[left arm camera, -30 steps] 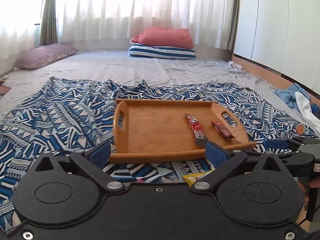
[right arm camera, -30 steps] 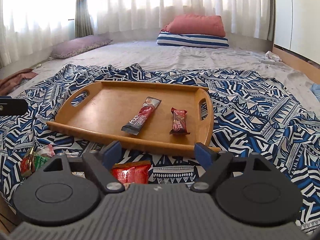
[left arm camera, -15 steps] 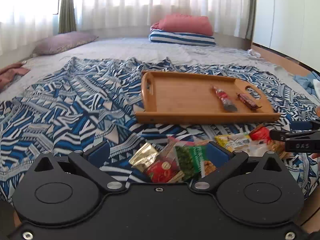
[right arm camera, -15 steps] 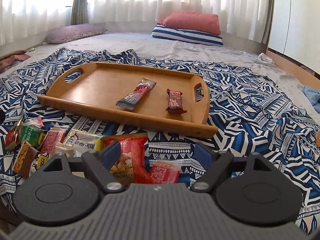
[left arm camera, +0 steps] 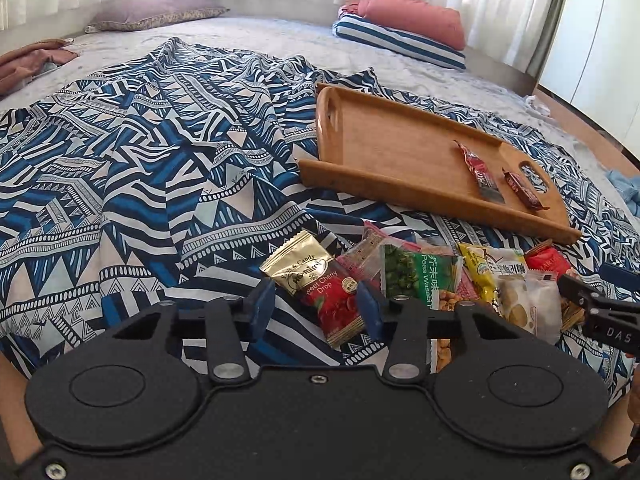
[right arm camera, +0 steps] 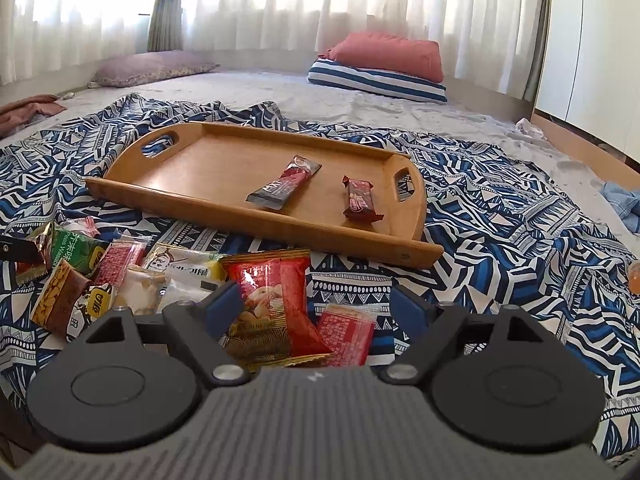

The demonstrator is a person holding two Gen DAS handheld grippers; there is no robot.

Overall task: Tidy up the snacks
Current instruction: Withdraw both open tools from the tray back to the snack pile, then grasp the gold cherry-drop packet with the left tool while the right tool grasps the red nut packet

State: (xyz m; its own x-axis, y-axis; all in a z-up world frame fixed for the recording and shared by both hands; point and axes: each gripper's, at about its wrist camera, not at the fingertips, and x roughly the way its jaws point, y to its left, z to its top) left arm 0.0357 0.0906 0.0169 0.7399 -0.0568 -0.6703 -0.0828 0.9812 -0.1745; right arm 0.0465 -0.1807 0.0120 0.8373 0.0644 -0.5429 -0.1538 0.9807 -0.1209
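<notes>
snack pile: loose packets (right arm camera: 168, 276) heaped on the patterned cloth, just in front of the tray's near edge.
cherry drop packet: gold-and-red packet (left arm camera: 320, 286) at the left end of the pile, lying between the left fingers.
green wasabi pea packet: (left arm camera: 416, 276) just right of the cherry drop packet, overlapping its neighbours.
red nut packet: (right arm camera: 276, 304) at the right end of the pile, between the right fingers, with a small red packet (right arm camera: 346, 334) beside it.
tray: wooden tray (right arm camera: 208, 160) with cut-out handles, resting on the cloth beyond the pile.
tray contents: a long red bar (right arm camera: 284, 182) and a shorter dark red bar (right arm camera: 360, 200), lying apart on the tray's right half.
left hand-held gripper: (left arm camera: 316, 306) jaws closing around the cherry drop packet; pads not visibly pressing it.
right hand-held gripper: (right arm camera: 316, 304) jaws spread wide above the red nut packet, not touching it.
cloth: blue-and-white patterned cloth (left arm camera: 140, 168) spread over a grey bed.
background: striped cushion with a red pillow (right arm camera: 388, 56) on top, near the curtains.
</notes>
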